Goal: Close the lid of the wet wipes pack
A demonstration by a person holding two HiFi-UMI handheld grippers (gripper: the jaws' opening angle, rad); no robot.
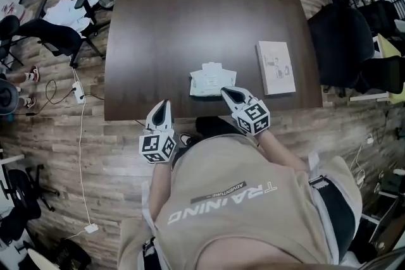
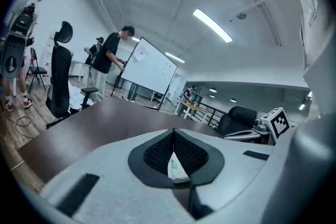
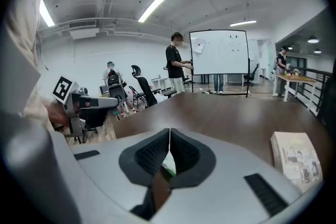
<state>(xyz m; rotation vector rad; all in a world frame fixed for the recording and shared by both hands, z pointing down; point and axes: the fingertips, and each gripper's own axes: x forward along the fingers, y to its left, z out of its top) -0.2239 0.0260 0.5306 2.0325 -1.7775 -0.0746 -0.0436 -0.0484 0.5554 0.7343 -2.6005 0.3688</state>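
The wet wipes pack (image 1: 212, 81) is white and pale green and lies flat near the front edge of the dark table (image 1: 190, 16). Its lid flap looks raised at the far side. My left gripper (image 1: 163, 103) is shut and empty, hovering at the table's front edge, left of the pack and apart from it. My right gripper (image 1: 225, 92) is shut too, its tip just at the pack's near right corner. In the left gripper view the closed jaws (image 2: 173, 131) hide most of the pack (image 2: 176, 168). The right gripper view shows only a sliver of the pack (image 3: 168, 169) below the closed tips (image 3: 169, 130).
A pale book (image 1: 276, 67) lies on the table to the right of the pack. A black office chair (image 1: 345, 41) stands at the table's right side, more chairs (image 1: 60, 35) at the left. A whiteboard (image 3: 218, 60) and people stand beyond the far edge.
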